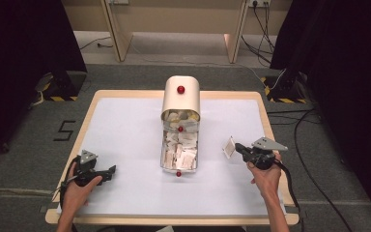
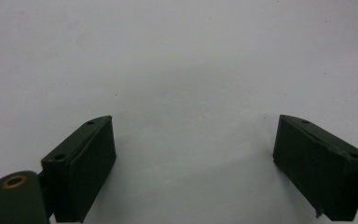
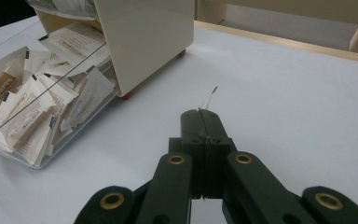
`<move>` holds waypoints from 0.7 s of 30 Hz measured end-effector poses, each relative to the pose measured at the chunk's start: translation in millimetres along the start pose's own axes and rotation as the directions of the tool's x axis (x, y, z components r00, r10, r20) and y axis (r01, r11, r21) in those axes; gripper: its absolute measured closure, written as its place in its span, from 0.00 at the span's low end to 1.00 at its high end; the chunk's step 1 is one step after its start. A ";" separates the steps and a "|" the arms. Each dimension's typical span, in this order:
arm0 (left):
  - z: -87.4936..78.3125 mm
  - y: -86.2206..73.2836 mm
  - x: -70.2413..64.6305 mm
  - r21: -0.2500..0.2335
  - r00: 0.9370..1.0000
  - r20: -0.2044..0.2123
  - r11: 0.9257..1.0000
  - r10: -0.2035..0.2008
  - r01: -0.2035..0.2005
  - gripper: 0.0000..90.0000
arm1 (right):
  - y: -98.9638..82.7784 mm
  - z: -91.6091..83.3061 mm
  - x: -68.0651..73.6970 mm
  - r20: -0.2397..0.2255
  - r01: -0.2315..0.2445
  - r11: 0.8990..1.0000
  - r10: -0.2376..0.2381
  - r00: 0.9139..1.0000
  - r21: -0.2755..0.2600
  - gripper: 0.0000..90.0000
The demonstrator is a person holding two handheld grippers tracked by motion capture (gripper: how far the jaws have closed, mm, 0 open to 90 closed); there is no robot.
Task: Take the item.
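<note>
I start with the white table top (image 1: 125,125), which spreads under everything. At its middle stands the cream dispenser box (image 1: 181,99) with red knobs, and its clear drawer (image 1: 179,152) is pulled out toward me, packed with paper sachets. My left gripper (image 1: 107,172) rests near the front left corner, jaws well apart and empty over bare table. My right gripper (image 1: 237,147) sits to the right of the drawer, its jaws pressed together on one sachet (image 1: 229,147), which sticks up past the tips just above the table. I judge that packet as very light, thin and floppy, with a slick paper face; it could bend or slide out. Pinching it along one sealed edge, as now, seems the safest hold, since the filled middle may crush.
</note>
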State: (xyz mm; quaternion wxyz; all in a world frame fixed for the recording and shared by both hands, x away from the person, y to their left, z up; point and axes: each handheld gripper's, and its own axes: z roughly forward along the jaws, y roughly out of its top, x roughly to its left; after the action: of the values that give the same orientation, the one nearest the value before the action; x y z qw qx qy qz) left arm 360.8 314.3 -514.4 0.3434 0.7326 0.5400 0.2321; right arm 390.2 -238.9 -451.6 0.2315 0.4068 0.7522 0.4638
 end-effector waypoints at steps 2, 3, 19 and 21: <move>0.0 0.0 0.0 0.000 1.000 0.000 1.000 0.000 0.000 0.13 | -1.0 0.8 -0.5 0.002 0.002 1.000 -0.002 1.000 0.006 1.00; 0.0 0.0 0.0 0.000 1.000 0.000 1.000 0.000 0.000 0.13 | -1.8 1.4 -0.6 0.002 -0.002 1.000 0.002 1.000 0.008 1.00; 0.0 0.0 0.0 0.000 1.000 0.000 1.000 0.000 0.000 0.13 | -10.2 5.3 -8.0 0.025 -0.008 0.999 0.007 1.000 0.050 1.00; 0.0 0.0 0.0 0.000 1.000 0.000 1.000 0.000 0.000 0.13 | -11.2 5.0 -9.8 0.040 -0.001 0.998 -0.002 0.999 0.063 1.00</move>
State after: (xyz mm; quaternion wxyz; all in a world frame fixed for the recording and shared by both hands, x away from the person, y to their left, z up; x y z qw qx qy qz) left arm 360.8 314.3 -514.4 0.3432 0.7327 0.5399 0.2322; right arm 394.8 -247.1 -464.2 0.2338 0.4231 0.7616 0.4316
